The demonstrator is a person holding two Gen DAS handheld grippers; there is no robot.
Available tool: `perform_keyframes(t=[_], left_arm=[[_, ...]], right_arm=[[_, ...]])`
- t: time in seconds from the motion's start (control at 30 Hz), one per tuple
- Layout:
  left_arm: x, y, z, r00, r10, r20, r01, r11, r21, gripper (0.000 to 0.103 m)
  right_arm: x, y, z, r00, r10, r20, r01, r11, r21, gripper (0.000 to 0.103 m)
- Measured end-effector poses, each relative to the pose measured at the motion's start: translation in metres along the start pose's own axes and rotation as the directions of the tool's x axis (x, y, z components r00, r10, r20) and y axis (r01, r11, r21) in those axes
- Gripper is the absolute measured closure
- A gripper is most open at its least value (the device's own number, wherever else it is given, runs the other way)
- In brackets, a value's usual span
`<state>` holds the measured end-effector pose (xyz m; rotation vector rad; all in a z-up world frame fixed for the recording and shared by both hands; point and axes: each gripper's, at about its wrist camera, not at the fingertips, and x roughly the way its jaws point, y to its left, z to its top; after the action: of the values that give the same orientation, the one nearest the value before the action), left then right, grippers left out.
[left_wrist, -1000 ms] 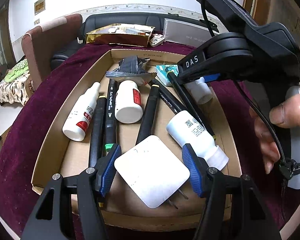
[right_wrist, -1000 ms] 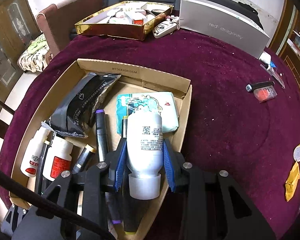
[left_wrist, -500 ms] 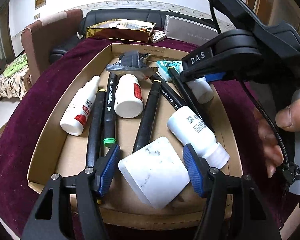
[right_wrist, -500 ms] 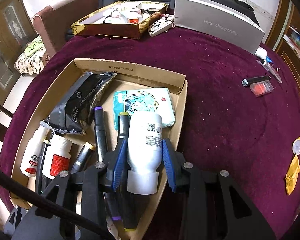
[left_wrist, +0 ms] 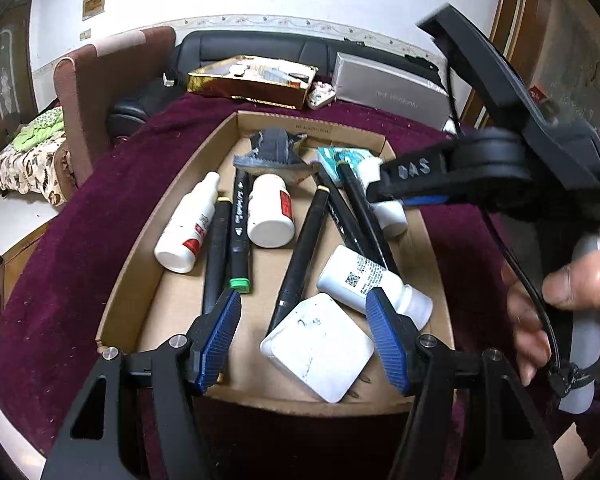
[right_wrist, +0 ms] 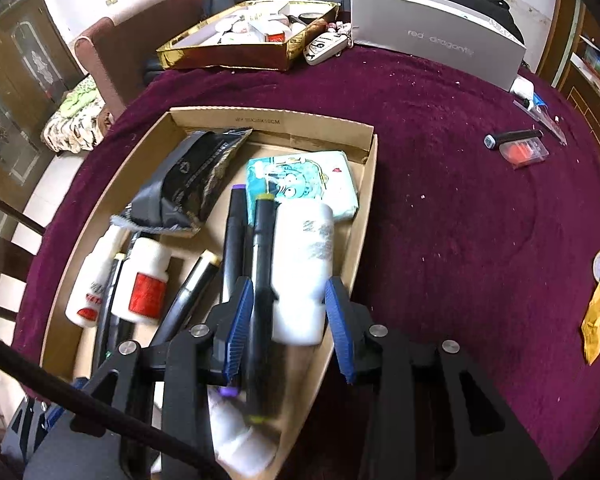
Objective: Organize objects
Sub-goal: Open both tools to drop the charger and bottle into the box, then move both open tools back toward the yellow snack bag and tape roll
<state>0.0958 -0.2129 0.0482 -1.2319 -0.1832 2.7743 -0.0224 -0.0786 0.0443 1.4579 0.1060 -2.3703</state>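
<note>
Now the right gripper (right_wrist: pixel 288 320) is opening around the white bottle (right_wrist: pixel 302 268) lying in the cardboard box (right_wrist: pixel 272 122), while the left gripper (left_wrist: pixel 304 340) is open over a white charger (left_wrist: pixel 320 350); the bottle looks light, hard and slippery, so grab its middle.

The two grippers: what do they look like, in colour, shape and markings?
Both are black plastic. The left gripper and the right gripper have ribbed blue pads and silver pivot screws. In the left wrist view, the right one shows white letters "DAS", a thin black cable and a grey handle.
</note>
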Motion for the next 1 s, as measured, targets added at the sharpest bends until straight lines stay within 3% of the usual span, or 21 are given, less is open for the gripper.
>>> perform_keyframes(t=[0.23,0.37,0.47,0.57,0.67,0.83,1.0], left_arm=[[-0.024,0.005,0.003,0.999,-0.012,0.044,0.014,1.0,-0.028,0.044],[-0.032,-0.005,0.005,0.998,-0.039,0.057,0.04,0.999,-0.015,0.044],[-0.038,-0.019,0.003,0.996,-0.058,0.068,0.057,0.998,0.017,0.044],[-0.043,-0.035,0.003,0.993,-0.089,0.078,0.085,0.995,0.052,0.044],[-0.046,-0.051,0.003,0.989,-0.124,0.078,0.118,0.99,0.08,0.044],[-0.042,-0.074,0.002,0.987,-0.154,0.054,0.146,0.982,0.116,0.044],[-0.029,-0.089,-0.001,0.988,-0.157,0.006,0.155,0.979,0.134,0.044]], right_arm=[[-0.038,-0.015,-0.02,0.995,0.041,0.086,-0.043,0.999,0.021,0.064],[-0.064,-0.04,-0.033,0.985,0.063,0.162,-0.069,0.997,0.033,0.052],[-0.077,-0.074,-0.042,0.979,0.022,0.202,-0.034,0.998,0.058,0.051],[-0.087,-0.126,-0.05,0.974,-0.04,0.224,0.006,0.988,0.152,0.051],[-0.096,-0.188,-0.059,0.969,-0.092,0.228,0.021,0.955,0.296,0.051],[-0.105,-0.299,-0.078,0.962,-0.172,0.211,0.028,0.834,0.552,0.051],[-0.096,-0.361,-0.091,0.969,-0.153,0.195,-0.019,0.738,0.675,0.051]])
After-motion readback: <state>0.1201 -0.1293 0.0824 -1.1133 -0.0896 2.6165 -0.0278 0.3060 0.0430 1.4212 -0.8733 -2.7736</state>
